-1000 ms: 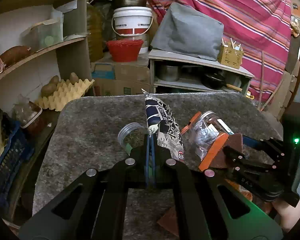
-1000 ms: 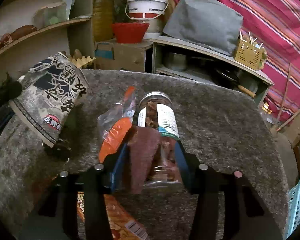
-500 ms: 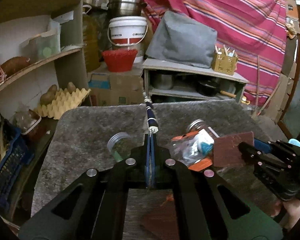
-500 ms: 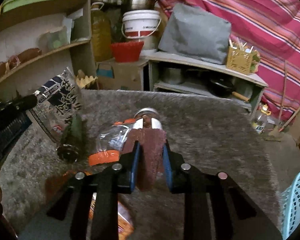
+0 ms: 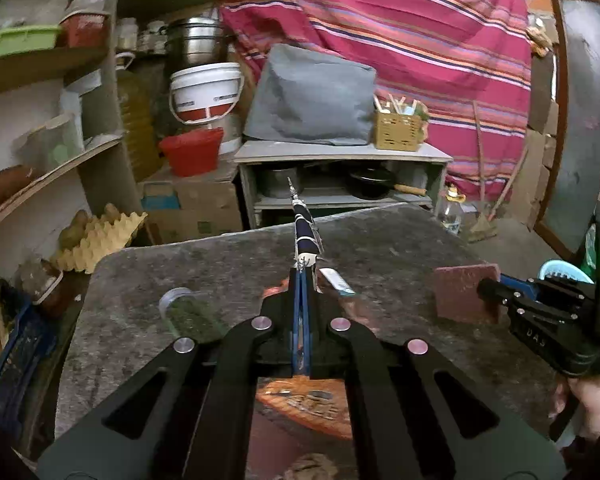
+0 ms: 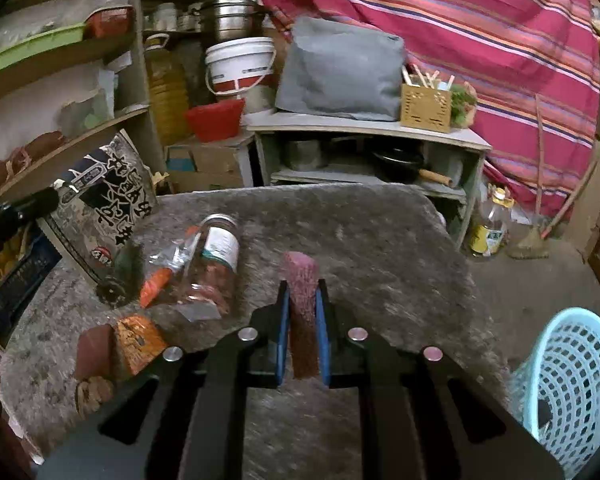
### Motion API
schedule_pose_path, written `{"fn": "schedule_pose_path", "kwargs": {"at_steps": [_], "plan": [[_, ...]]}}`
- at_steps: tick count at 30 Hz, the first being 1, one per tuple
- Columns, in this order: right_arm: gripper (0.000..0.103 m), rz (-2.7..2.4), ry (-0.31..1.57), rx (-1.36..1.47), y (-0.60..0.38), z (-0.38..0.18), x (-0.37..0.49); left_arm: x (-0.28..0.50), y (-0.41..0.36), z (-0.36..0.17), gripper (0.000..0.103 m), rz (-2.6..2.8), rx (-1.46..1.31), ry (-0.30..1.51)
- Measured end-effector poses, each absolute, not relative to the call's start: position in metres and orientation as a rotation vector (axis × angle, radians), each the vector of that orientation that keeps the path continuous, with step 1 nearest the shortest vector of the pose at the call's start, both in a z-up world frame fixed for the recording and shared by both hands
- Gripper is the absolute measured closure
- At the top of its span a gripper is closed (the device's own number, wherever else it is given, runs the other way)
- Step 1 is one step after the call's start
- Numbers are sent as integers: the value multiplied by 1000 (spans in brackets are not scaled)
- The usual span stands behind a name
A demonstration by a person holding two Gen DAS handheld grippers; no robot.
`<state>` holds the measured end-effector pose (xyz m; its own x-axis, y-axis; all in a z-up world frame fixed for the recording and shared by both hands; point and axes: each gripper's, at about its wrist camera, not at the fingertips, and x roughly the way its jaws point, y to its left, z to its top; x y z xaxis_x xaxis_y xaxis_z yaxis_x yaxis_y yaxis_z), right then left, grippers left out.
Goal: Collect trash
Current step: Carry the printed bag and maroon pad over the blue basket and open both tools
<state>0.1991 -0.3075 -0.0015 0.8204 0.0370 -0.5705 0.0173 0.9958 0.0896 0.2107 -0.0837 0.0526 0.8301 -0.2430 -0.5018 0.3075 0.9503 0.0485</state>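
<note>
Both tongs lifted off bench (image 6: 380, 232) vs 1 s ago; R tongs (image 6: 302, 292) just closed on maroon pad (image 6: 300, 276); L tongs (image 5: 302, 280) clenched on snack packet (image 5: 306, 232).

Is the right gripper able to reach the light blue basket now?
Probably yes. The right gripper, shut on the maroon pad, has open floor between it and the light blue basket at lower right.

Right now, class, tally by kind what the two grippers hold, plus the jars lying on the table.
Printed packet, in left gripper: 1
Maroon pad, in right gripper: 1
Jars, large jar and small jar: 2
Total: 4
</note>
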Motion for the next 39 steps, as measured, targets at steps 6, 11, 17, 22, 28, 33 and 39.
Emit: {"fn": "schedule_pose_path", "kwargs": {"at_steps": [6, 11, 17, 22, 28, 33, 39], "plan": [[90, -11, 600, 101, -333, 0, 179, 201, -122, 48, 103, -337, 154, 523], [90, -54, 579, 103, -360, 8, 159, 194, -152, 46, 103, -392, 133, 536], [90, -143, 565, 97, -409, 14, 128, 180, -208, 45, 103, -471, 144, 529], [90, -253, 562, 127, -468, 12, 96, 161, -263, 39, 103, -569, 139, 535], [90, -399, 572, 178, -538, 1, 62, 138, -333, 30, 103, -693, 146, 547], [90, -467, 570, 232, -575, -7, 43, 121, -381, 22, 103, -781, 145, 564], [90, -513, 585, 252, -598, -15, 33, 103, -437, 4, 103, -854, 191, 586]]}}
